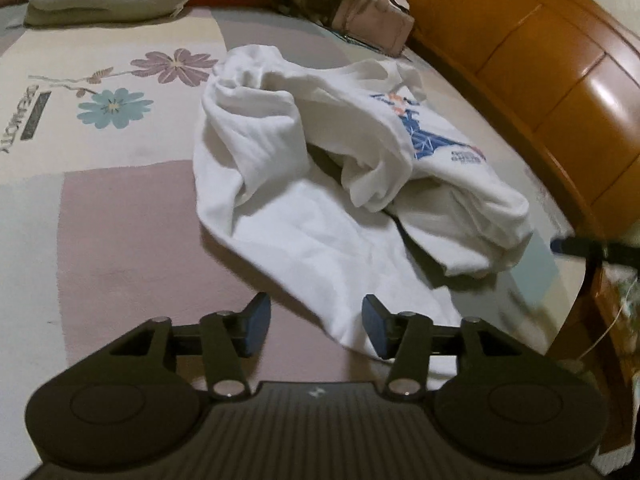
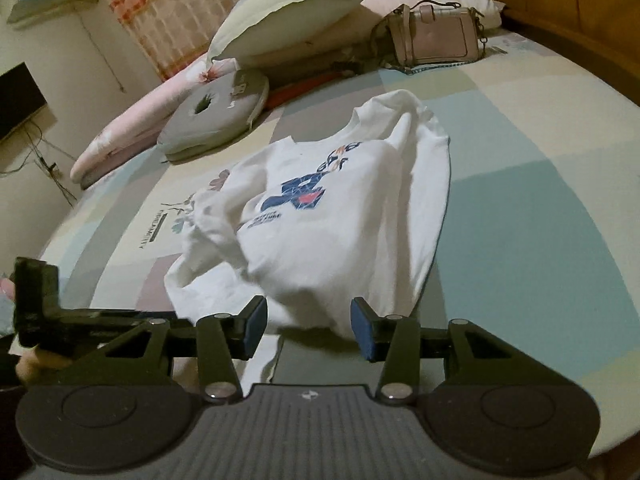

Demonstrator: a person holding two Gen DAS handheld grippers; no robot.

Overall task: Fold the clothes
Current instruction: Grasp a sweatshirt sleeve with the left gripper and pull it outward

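Blue-padded left gripper (image 1: 316, 330) and right gripper (image 2: 307, 328) hovered level with jaws spread, holding nothing; the crumpled white sweatshirt (image 1: 320, 160) lay just ahead on the patchwork bedsheet (image 1: 120, 208), its blue print (image 2: 298, 192) blurred, partly folded under.

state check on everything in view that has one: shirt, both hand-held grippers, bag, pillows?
white shirt: unfolded, crumpled on the bed, print facing up, not held.
left hand-held gripper: open, jaws empty, at the shirt's near edge.
right hand-held gripper: open, jaws empty, at the shirt's hem.
handbag: shut, upright at the far side of the bed.
large pillow: propped up, leaning.
round cushion: lying flat.
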